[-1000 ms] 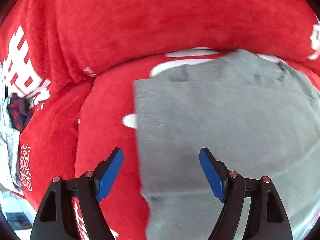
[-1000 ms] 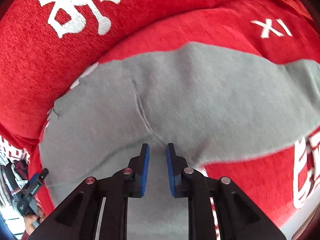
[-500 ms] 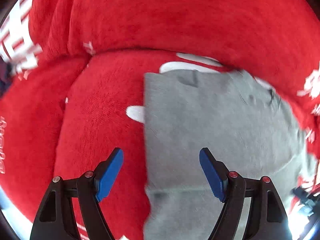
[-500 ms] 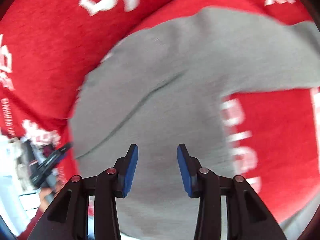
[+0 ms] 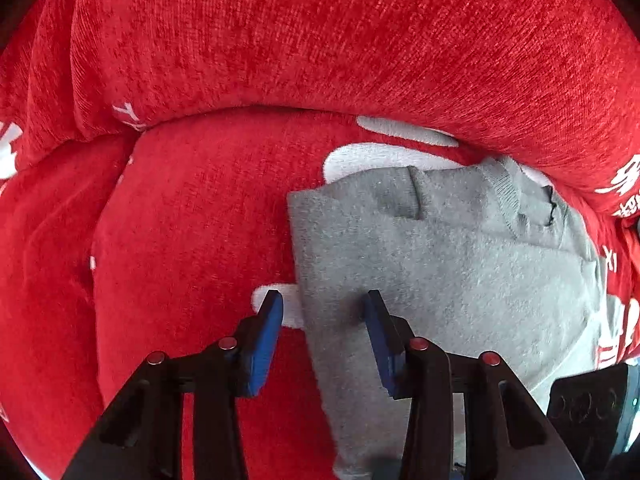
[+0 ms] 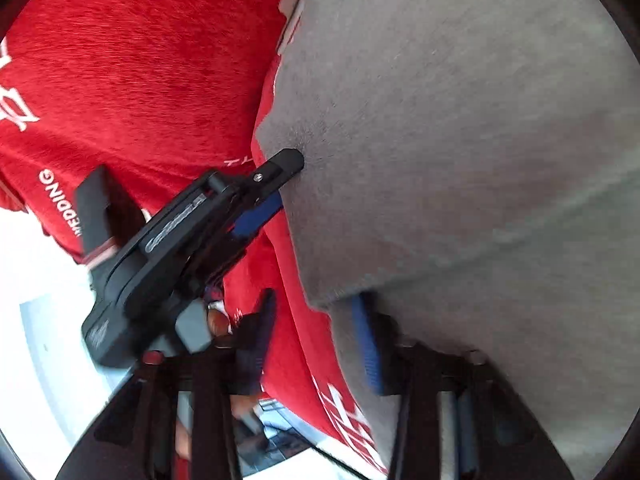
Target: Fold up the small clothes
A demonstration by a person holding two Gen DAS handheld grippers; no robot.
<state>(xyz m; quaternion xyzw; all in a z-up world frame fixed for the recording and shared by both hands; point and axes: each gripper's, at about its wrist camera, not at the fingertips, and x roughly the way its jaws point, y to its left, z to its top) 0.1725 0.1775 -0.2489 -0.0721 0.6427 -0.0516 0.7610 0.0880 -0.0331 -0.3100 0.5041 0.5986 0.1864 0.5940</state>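
A grey knit sweater (image 5: 460,272), partly folded, lies flat on the red sofa seat cushion (image 5: 192,240), its ribbed collar toward the backrest.

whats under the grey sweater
The grey sweater lies on a red sofa cover with white print showing past its edges. How the print runs on beneath is covered.

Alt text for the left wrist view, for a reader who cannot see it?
The left gripper straddles the left edge of a folded grey garment lying on a red sofa cover with white lettering. Its blue-padded jaws have just been closing but stand apart.
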